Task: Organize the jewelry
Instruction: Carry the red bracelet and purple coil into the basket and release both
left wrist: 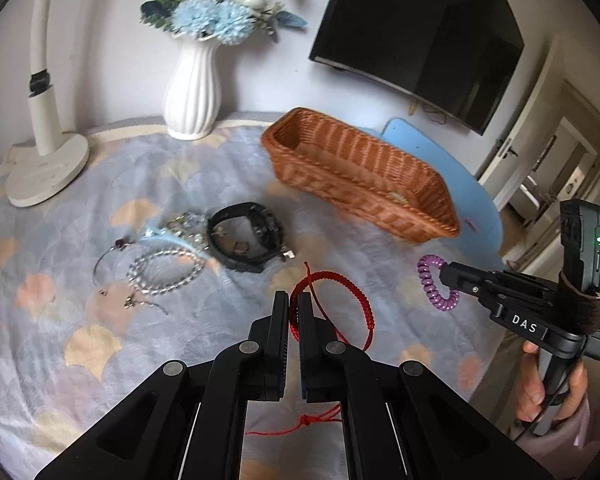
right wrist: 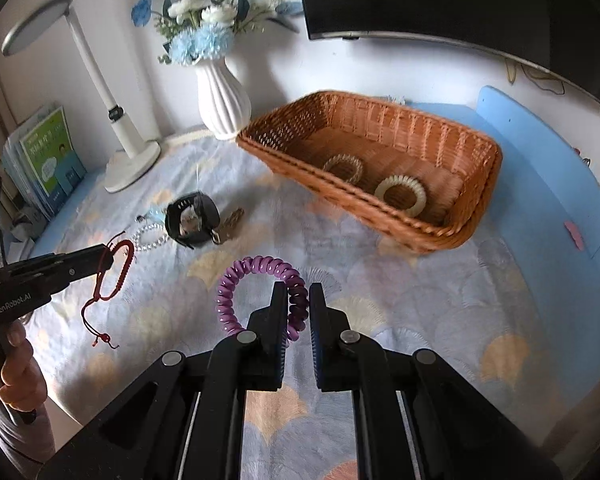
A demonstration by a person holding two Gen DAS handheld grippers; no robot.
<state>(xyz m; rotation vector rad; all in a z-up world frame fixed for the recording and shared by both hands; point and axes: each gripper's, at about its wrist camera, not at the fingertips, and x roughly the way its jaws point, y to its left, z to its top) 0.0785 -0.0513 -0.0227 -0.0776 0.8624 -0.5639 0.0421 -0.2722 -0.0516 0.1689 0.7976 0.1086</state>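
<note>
Red cord bracelet clamped in left gripper, purple coil band in right gripper; both held above desk. Transport step judged underway; release into wicker basket required next.

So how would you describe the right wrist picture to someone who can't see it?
A black two-finger right gripper holds a purple spiral coil bracelet above a patterned tablecloth. Ahead sits a brown wicker basket with two pale coil rings inside. At left, the left gripper holds a red braided cord bracelet.
</note>
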